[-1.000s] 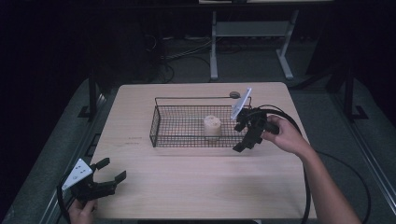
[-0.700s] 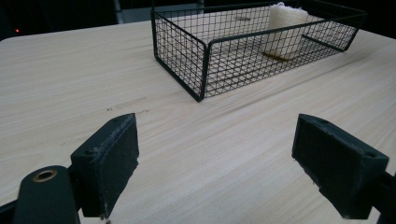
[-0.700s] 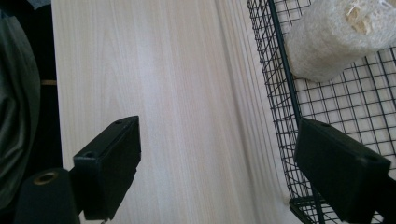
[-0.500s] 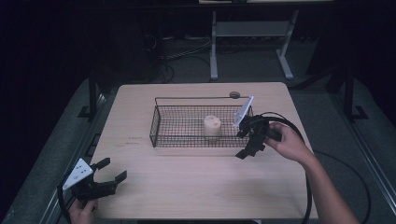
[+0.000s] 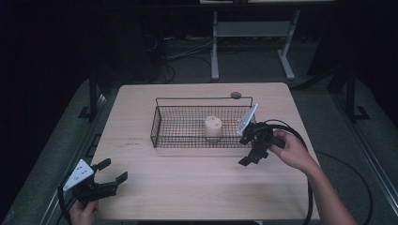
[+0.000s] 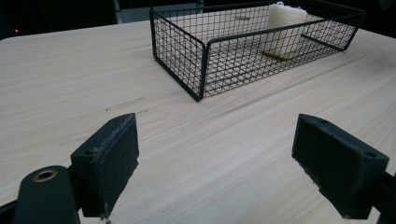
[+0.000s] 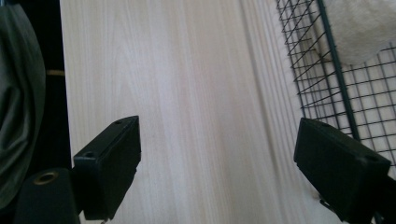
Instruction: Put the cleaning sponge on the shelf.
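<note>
One black wire mesh basket [image 5: 202, 123] stands on the pale wooden tabletop [image 5: 197, 187], toward its far edge. Inside it, near its right end, stands one cream-coloured spool of yarn [image 5: 213, 127], upright. One small dark round disc [image 5: 235, 95] lies just beyond the basket's far rim. There are two tongs: the right tongs [image 5: 248, 152] hang spread and empty just outside the basket's right end; the left tongs [image 5: 112, 171], also spread and empty, sit at the near left corner.

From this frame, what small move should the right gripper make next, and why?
Probably draw a little farther off toward the person. The right gripper is open and empty beside the black wire basket, and the cream spool of yarn already stands inside, so nothing seems left to hold.
</note>
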`<act>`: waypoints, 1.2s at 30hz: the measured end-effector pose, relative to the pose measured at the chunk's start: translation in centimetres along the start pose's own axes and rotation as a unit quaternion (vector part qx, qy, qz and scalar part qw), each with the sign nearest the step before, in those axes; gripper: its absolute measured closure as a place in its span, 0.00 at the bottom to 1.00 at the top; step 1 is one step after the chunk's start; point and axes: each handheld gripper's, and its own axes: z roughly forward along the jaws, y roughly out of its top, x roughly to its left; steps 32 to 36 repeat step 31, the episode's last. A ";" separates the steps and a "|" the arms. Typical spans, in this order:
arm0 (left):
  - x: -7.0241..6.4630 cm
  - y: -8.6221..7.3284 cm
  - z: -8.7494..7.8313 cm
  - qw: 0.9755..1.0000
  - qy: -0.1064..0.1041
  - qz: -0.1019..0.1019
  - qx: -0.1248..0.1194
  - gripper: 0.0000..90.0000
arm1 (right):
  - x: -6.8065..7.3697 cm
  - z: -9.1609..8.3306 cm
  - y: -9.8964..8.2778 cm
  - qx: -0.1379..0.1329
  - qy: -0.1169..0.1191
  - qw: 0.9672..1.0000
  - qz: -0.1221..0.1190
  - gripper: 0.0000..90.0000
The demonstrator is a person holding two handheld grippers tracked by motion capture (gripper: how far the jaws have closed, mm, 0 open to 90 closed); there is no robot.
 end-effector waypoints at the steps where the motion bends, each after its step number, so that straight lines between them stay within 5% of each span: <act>1: 0.0 0.0 0.0 1.000 0.000 0.000 0.000 0.15 | 0.1 0.1 0.0 0.003 -0.001 1.000 -0.003 0.16; 36: -0.2 0.0 0.3 1.000 -0.002 0.004 0.003 0.15 | 3.2 2.5 -4.0 -0.020 0.000 1.000 0.003 0.16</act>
